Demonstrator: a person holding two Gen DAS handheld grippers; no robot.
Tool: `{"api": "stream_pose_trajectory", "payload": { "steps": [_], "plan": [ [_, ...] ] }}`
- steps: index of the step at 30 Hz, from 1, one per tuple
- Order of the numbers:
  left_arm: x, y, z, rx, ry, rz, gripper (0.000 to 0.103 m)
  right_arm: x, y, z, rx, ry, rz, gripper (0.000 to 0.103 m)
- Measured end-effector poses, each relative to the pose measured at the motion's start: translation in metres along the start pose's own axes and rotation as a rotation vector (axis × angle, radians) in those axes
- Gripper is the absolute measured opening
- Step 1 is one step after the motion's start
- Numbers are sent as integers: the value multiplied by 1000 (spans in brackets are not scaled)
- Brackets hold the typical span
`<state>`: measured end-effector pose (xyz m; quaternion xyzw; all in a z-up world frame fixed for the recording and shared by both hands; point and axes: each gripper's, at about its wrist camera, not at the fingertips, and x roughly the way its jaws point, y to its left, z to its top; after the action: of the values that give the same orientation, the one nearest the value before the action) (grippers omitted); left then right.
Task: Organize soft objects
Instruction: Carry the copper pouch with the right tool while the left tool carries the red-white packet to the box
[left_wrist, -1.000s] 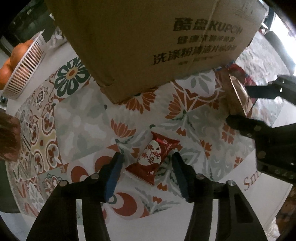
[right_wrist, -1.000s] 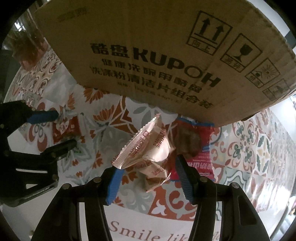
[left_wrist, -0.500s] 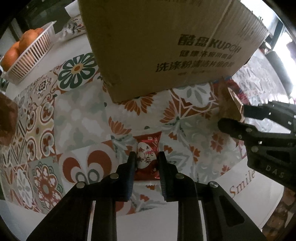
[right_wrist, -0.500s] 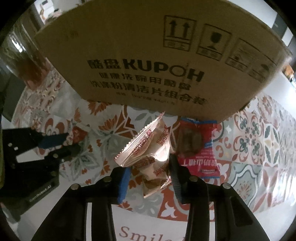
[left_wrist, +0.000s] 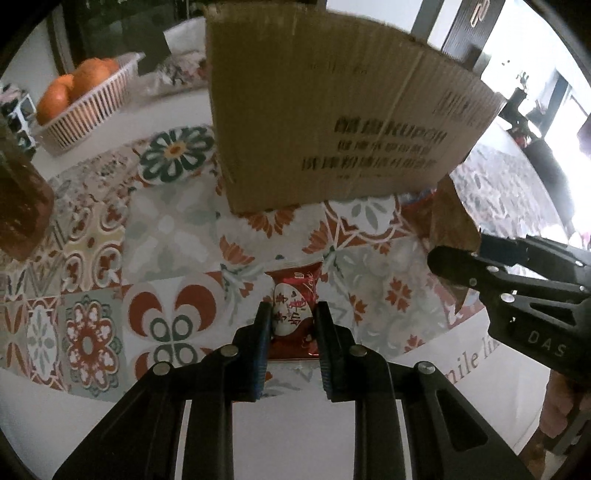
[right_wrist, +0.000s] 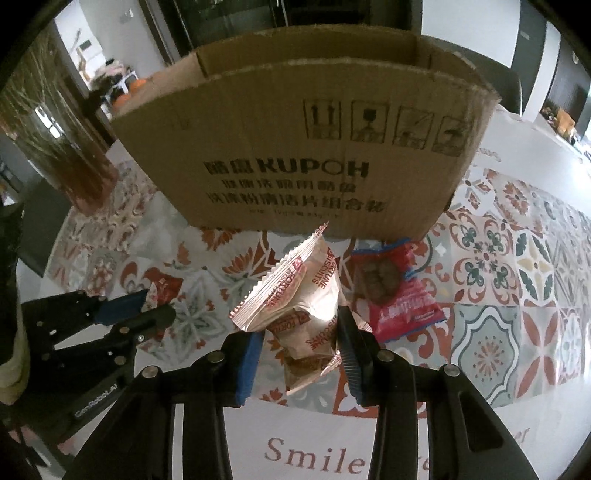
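Patterned tablecloth (right_wrist: 517, 266) — cardboard box (right_wrist: 295, 147) ahead, orange basket (left_wrist: 85, 110) aside

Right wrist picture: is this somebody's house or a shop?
Probably a home dining table: a patterned tablecloth, a basket of oranges, snack packets beside a reused cardboard box, furnished rooms behind.

Packets (right_wrist: 303, 295) before box (right_wrist: 295, 147), basket (left_wrist: 85, 110) left

The cardboard box (right_wrist: 303, 147) interior is hidden behind its near wall; its print is blurred in the left wrist view. The red snack packet (left_wrist: 295, 314) sides are covered by the gripper pads. The basket (left_wrist: 85, 110) is partly cut off at the left.
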<state>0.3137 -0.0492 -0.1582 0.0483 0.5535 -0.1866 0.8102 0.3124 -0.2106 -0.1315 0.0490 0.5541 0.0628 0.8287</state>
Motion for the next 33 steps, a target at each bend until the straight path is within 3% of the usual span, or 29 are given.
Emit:
{"api": "stream_pose_trajectory", "payload": {
  "steps": [9,33],
  "plan": [
    [-51,-11,-1,-13,-116,4,24,-44,-5,2,26,-97,28,41],
    [-127,-53,23,18,-332,-22,24,-130,-8,13,44,-335,10,41]
  ]
}}
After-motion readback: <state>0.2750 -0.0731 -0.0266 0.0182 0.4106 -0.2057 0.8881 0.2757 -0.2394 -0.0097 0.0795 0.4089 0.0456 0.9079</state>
